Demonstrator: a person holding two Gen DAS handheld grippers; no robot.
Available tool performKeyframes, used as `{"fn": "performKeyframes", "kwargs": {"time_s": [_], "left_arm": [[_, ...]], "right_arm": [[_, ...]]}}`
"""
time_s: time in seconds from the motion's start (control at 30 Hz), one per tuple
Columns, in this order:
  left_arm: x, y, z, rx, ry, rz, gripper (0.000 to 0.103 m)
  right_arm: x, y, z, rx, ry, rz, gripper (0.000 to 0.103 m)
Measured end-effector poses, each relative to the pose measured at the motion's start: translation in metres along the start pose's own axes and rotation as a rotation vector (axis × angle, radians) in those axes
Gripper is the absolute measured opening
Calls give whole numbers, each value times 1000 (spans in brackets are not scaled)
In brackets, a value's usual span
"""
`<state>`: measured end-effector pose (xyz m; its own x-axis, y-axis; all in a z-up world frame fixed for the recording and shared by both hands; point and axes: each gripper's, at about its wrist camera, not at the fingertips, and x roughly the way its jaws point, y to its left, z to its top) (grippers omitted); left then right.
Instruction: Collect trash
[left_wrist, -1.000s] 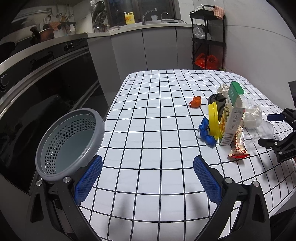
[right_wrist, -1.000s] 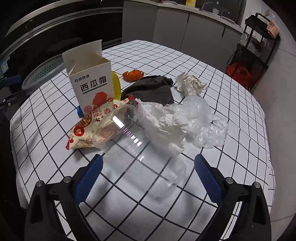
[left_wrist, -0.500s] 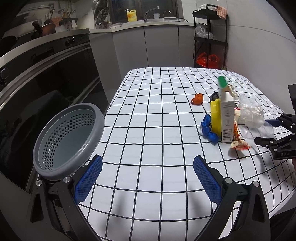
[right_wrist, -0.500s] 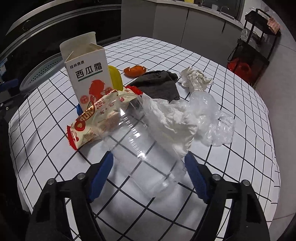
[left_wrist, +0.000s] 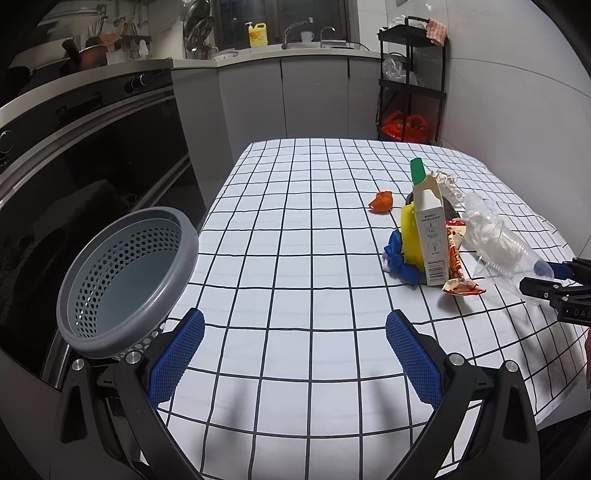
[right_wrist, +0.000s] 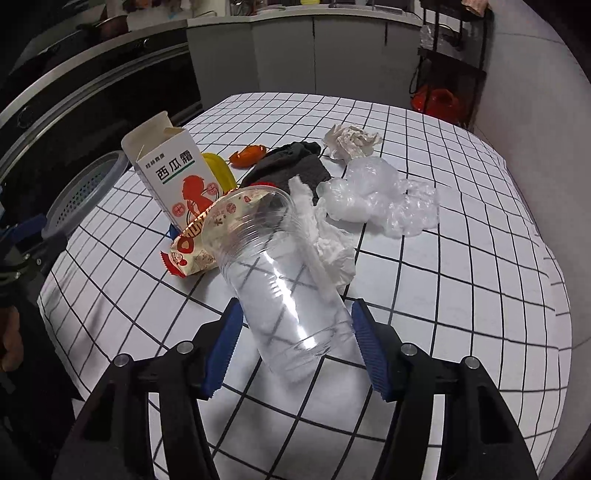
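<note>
1. Your right tongs (right_wrist: 297, 347) are closing around the base end of the clear plastic cup (right_wrist: 280, 273); whether the pads are pressing it, you cannot tell.
2. The cup is lying on its side on the tabletop (right_wrist: 461, 295), its long axis running straight away from those tongs, mouth toward the snack wrapper (right_wrist: 195, 243) and carton (right_wrist: 173, 173).
3. Your left tongs (left_wrist: 293, 354) are hanging wide open and empty, just beside the grey basket (left_wrist: 122, 280), well apart from the trash.
</note>
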<state>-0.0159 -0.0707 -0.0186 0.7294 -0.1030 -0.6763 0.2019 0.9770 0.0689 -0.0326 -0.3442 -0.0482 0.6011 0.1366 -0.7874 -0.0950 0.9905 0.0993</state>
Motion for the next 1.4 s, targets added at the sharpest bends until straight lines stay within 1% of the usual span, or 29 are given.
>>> {"fn": "performKeyframes", "kwargs": {"time_s": [0.1,0.17,0.27,0.37,0.53,0.7,0.87,0.97,1.1,1.17,1.2,1.23,1.27,1.3,1.33,1.37,1.4], "left_arm": [[-2,-1,1,-1,-8,-5,97],[-3,0,2,-4,-9,-11,97],[-4,-3,6,-2,-19,-16,96],[-3,-8,11,-2,-29,-30,97],[6,-23,25,-27,-30,-72,97],[18,-48,35,-33,-27,-120,97],[30,-73,48,-23,-44,-128,97],[44,-82,57,-43,-29,-146,97],[61,-89,65,-60,-16,-140,94],[63,-89,66,-67,-25,-138,85],[63,-90,67,-66,-26,-139,78],[64,-91,67,-63,-26,-141,73],[65,-93,67,-54,-26,-140,71],[66,-95,67,-42,-23,-137,65],[67,-97,66,-32,-19,-134,56],[68,-99,65,-23,-10,-134,52],[70,-99,63,-21,-2,-138,43]], "right_arm": [[-11,-7,-1,99,-30,18,58],[-17,-10,-1,146,-47,11,58],[-32,-12,-2,234,-104,3,58],[-43,-12,-3,293,-155,-3,58],[-51,-6,-9,319,-187,-24,58],[-54,-9,-12,328,-211,-16,58],[-59,-14,-15,341,-231,5,58],[-59,-17,-15,349,-230,20,58],[-59,-17,-13,338,-231,20,58],[-59,-16,-13,334,-232,18,58],[-59,-16,-13,334,-233,21,58],[-59,-17,-13,335,-233,22,58],[-60,-17,-13,337,-235,24,58],[-60,-17,-13,339,-237,26,58],[-60,-17,-13,339,-238,26,58],[-60,-17,-13,338,-237,26,58],[-60,-17,-13,338,-236,27,58]]}}
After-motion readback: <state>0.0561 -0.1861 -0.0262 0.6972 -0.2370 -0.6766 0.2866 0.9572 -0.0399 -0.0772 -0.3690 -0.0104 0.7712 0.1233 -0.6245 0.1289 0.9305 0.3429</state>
